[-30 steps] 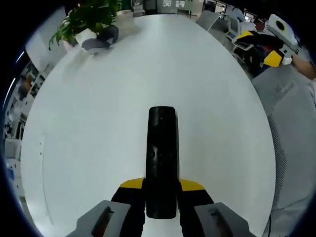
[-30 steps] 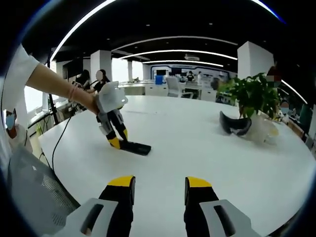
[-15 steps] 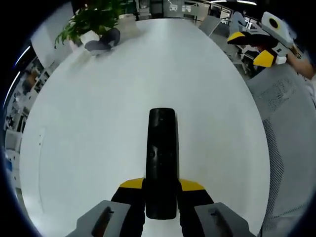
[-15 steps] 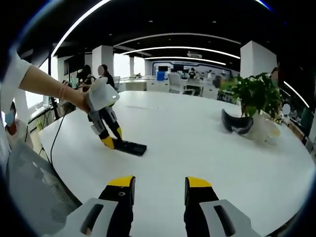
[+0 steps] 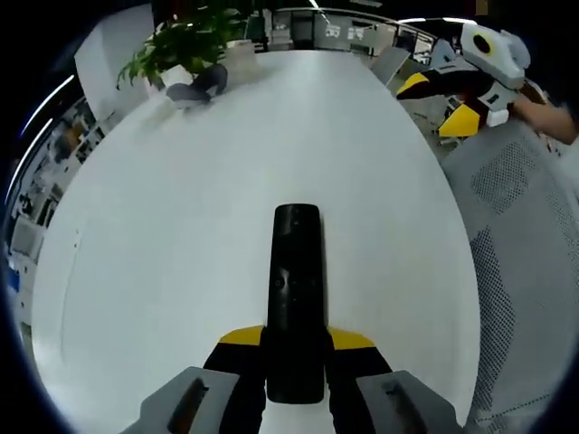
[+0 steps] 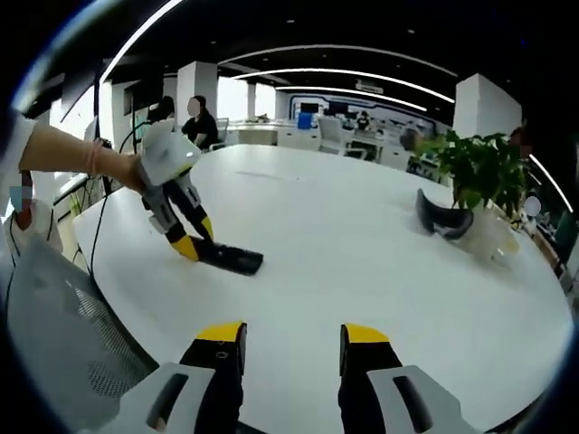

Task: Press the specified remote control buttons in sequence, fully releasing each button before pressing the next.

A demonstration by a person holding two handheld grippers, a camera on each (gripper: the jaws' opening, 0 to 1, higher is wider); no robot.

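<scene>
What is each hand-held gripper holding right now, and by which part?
The left hand-held gripper clamps the black remote control by its near end, as it lies on the white table. The right hand-held gripper is open and holds nothing.

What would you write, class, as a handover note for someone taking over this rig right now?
Left gripper: shut on the black remote control, holding its near end; the remote lies flat on the white table.
Right gripper: open, empty, hovering above the table edge, well away from the remote.
Potted plant and a dark headset sit on the far side of the table.
Done: the remote is secured.
Left: no button is being pressed now; bring the right gripper over and press the buttons in order.
</scene>
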